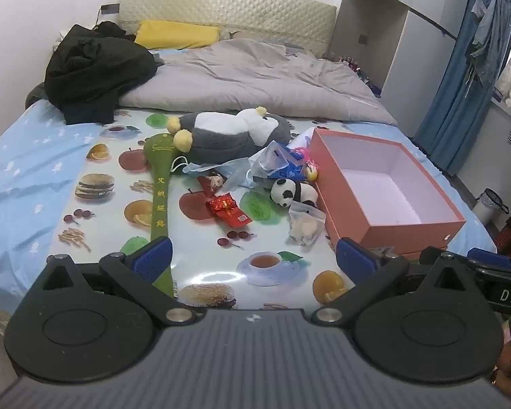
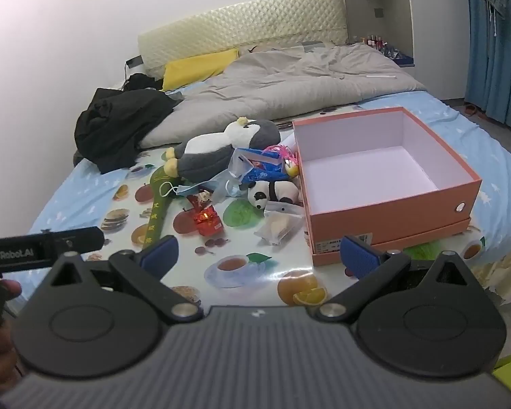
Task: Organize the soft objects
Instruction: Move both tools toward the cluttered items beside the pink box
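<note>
Down at the bottom of each wrist view, both grippers stand spread as wide as they go, nothing between the blue pads: the left gripper (image 1: 253,259) and the right gripper (image 2: 260,255) hang over the near edge of the bed (image 1: 24,156), tipped down toward the clutter.

Just ahead on the fruit-print mat (image 1: 276,272) sits a clear snack bag (image 1: 305,226), and right behind it the little panda plush (image 1: 291,192), touching the near left corner of the open orange box (image 1: 391,184). In the left view the panda lies up and slightly right of centre; in the right view it lies just left of centre, so I'd judge the right gripper the handier one, with the box immediately to the panda's right.

Farther back, the big penguin plush (image 1: 231,133) stretches its long axis left to right across mid-frame, feet at the left. A green padded stick (image 1: 160,184) runs from it down toward the left gripper.
</note>
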`<state>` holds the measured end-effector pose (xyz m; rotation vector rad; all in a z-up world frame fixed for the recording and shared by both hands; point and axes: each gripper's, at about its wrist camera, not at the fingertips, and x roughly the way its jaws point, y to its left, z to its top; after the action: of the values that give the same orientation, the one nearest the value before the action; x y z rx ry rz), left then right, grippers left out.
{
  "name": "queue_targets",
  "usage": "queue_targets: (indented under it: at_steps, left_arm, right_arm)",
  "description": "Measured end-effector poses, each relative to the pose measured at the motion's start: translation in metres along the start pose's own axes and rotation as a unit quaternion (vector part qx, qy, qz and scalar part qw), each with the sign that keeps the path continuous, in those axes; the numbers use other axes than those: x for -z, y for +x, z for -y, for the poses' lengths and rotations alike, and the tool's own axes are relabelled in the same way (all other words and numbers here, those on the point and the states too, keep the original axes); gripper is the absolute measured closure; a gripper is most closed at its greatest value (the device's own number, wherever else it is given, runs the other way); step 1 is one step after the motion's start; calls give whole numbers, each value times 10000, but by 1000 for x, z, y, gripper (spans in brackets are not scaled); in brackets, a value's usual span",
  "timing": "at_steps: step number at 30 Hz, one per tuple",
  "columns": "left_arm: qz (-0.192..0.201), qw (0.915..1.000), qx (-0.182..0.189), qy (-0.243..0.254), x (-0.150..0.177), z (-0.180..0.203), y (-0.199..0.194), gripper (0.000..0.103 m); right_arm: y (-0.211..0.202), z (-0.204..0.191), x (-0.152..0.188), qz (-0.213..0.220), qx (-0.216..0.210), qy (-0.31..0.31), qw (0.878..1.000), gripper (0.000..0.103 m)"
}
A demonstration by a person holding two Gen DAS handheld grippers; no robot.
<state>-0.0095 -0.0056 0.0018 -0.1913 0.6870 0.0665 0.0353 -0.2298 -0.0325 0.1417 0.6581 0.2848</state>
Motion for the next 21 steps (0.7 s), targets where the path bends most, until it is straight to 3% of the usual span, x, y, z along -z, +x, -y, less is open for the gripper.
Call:
queue_targets:
  at_steps: [21]
  left_arm:
    - [19, 10000, 5, -21, -3, -6, 0, 0]
  right_arm:
    - [4, -9, 5, -59, 33, -172, 9998, 0]
